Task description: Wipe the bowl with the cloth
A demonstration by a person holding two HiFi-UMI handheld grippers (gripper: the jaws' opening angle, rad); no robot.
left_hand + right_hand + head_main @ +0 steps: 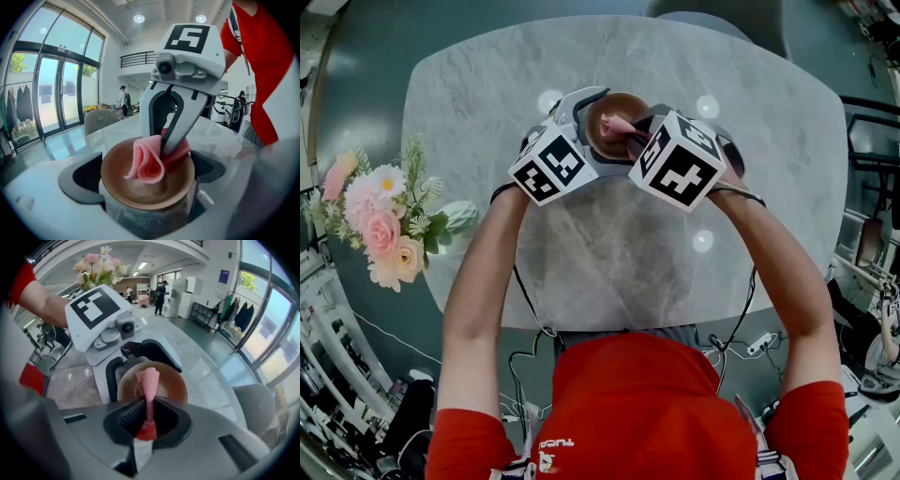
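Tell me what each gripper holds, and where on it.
Left gripper clamps the bowl by its outer wall, jaws on opposite sides. Right gripper pinches the pink cloth by one end.

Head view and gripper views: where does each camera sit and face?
Head view: on the person's head, facing steeply down at the table; forearms and red shirt show.
Left gripper view: on the left gripper, facing the bowl in its jaws; the shirt shows.
Right gripper view: on the right gripper, facing the cloth it pinches; forearm shows.
Both gripper views share the bowl and cloth.
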